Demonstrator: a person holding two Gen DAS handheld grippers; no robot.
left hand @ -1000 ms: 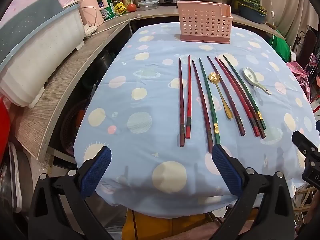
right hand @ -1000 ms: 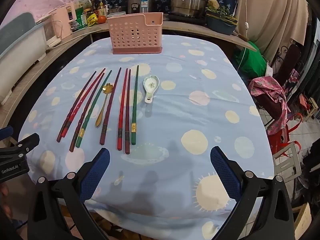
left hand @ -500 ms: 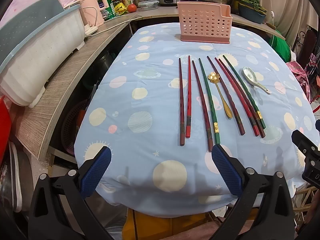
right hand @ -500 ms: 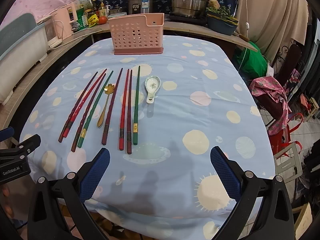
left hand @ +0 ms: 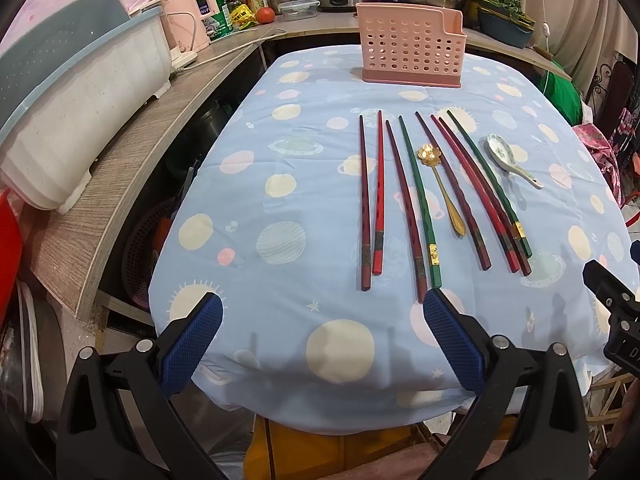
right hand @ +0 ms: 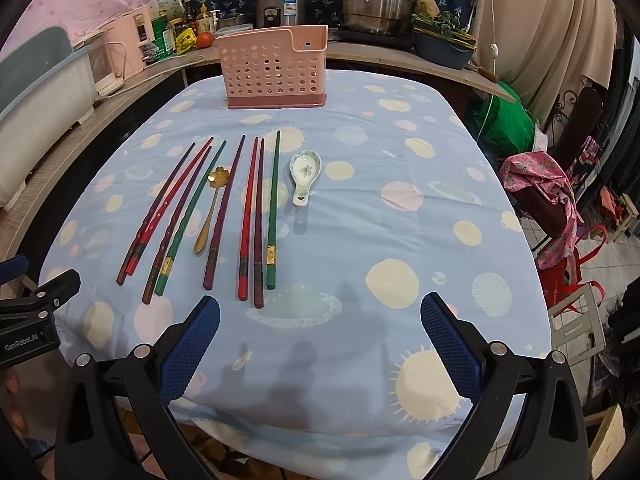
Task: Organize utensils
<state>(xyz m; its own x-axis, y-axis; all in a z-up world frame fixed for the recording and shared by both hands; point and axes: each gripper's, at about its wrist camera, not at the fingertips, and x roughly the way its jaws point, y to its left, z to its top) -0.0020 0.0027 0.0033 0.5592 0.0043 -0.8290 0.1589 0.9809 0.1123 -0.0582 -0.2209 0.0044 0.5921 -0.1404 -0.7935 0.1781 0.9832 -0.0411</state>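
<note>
Since a second ago almost nothing has shifted; both views have only crept slightly toward the pink utensil holder (left hand: 412, 54). The left gripper (left hand: 322, 340) and right gripper (right hand: 320, 344) hang over the near counter (right hand: 440, 216) edge, jaws spread wide and holding nothing, likely poised to choose a first piece. The chopsticks (left hand: 418, 204) lie in a fanned row in front of the holder, handles toward the grippers for easy pinching, with the gold spoon (left hand: 440, 184) among them and the ceramic spoon (right hand: 304, 174) beside the row's right end.

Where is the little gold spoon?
The gold spoon lies flat among the chopsticks, between a green chopstick and a dark red one, left of the white spoon.
</note>
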